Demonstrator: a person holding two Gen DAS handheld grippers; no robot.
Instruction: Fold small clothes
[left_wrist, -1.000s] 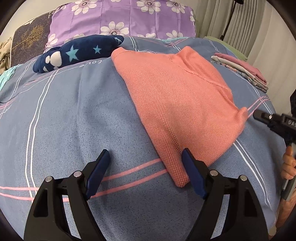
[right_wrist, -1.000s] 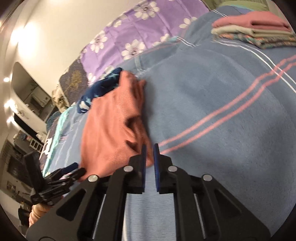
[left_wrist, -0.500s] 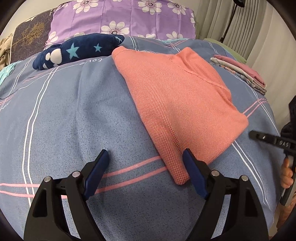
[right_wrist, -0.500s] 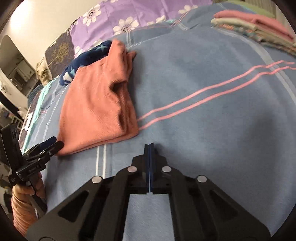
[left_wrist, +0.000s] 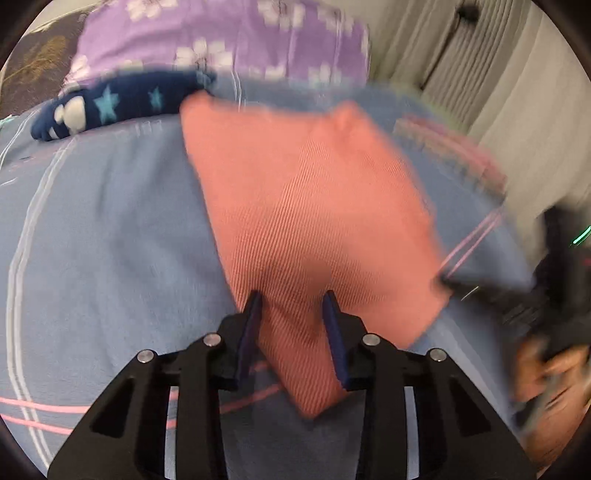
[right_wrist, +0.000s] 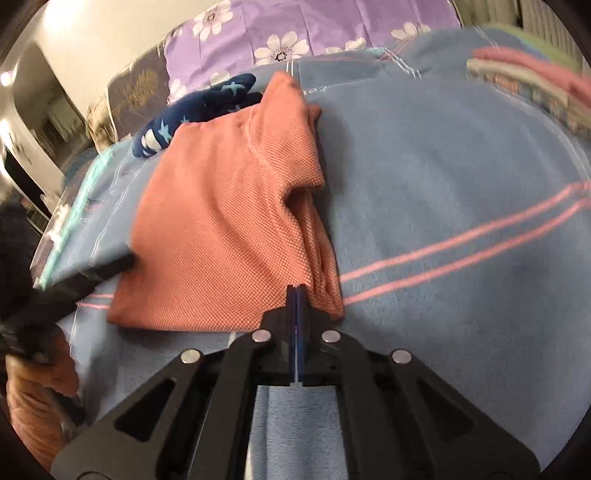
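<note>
Garment (left_wrist: 314, 229), salmon-orange, folded, lying flat on a blue bedspread (left_wrist: 103, 236) with pink and white stripes; left wrist view, blurred. Left claw (left_wrist: 292, 299): jaws partly apart, straddling the near corner of the garment, one finger on each side of the cloth; whether they pinch it cannot be told. Navy cloth with pale stars (left_wrist: 110, 105) beyond the garment's far left corner, touching or just beside it. Purple flowered pillow (left_wrist: 229, 44) behind. Stack of folded clothes (left_wrist: 454, 151) at right, apart from the garment, smeared by blur. Right wrist view: right claw (right_wrist: 296, 290) with jaws pressed together, tips at the near edge of the garment (right_wrist: 225, 206), beside its bunched right fold; cloth between them not discernible. Left claw's black finger (right_wrist: 107, 267) touching the garment's left edge. Navy cloth (right_wrist: 195, 109) and pillow (right_wrist: 295, 29) beyond; folded stack (right_wrist: 528, 81) at upper right.
</note>
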